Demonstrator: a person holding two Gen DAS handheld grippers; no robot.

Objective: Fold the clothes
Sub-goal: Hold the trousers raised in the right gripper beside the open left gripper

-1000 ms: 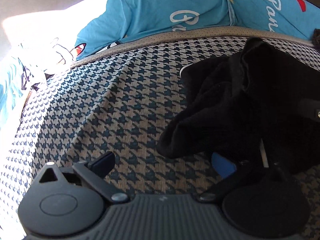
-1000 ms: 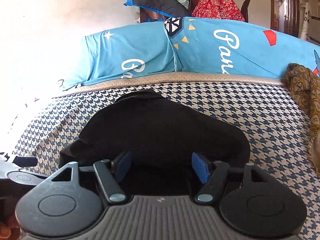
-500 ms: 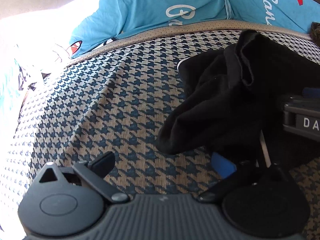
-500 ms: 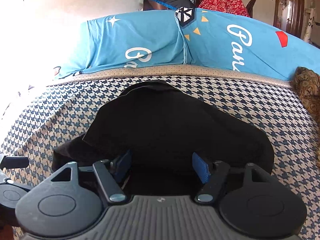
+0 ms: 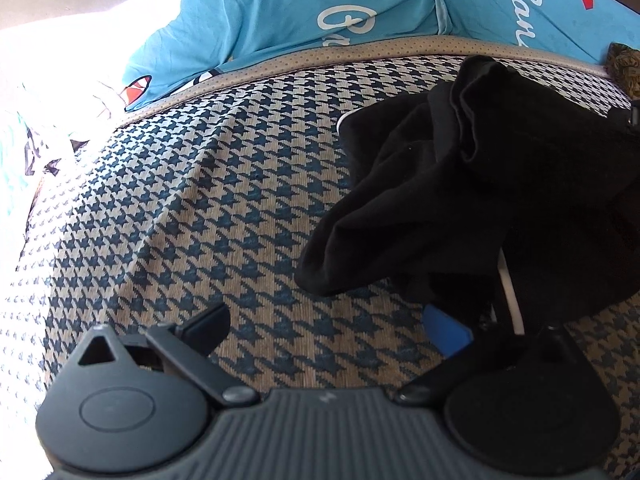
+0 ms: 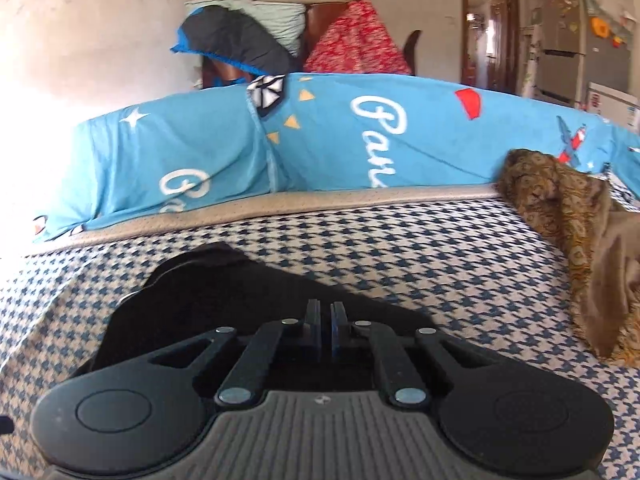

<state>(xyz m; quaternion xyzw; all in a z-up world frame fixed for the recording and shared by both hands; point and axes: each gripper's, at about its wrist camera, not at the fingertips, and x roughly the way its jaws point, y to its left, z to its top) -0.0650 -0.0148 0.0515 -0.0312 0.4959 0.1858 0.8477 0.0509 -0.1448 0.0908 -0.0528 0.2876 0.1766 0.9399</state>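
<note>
A crumpled black garment (image 5: 480,184) lies on the houndstooth bed cover (image 5: 200,200), at the right in the left wrist view. My left gripper (image 5: 328,324) is open, low over the cover; its right finger (image 5: 446,330) sits under the garment's near edge. In the right wrist view the black garment (image 6: 224,292) lies just ahead. My right gripper (image 6: 325,318) has its fingers pressed together at the garment's near edge; the cloth between them is not clearly visible.
Blue printed bedding (image 6: 320,148) runs along the far edge of the bed. A brown patterned cloth (image 6: 572,240) lies at the right. Piled pillows and a red cloth (image 6: 356,40) stand behind, with a doorway and fridge at far right.
My right gripper has closed from wide open to shut and tilted up. The left gripper stayed open and shifted only slightly.
</note>
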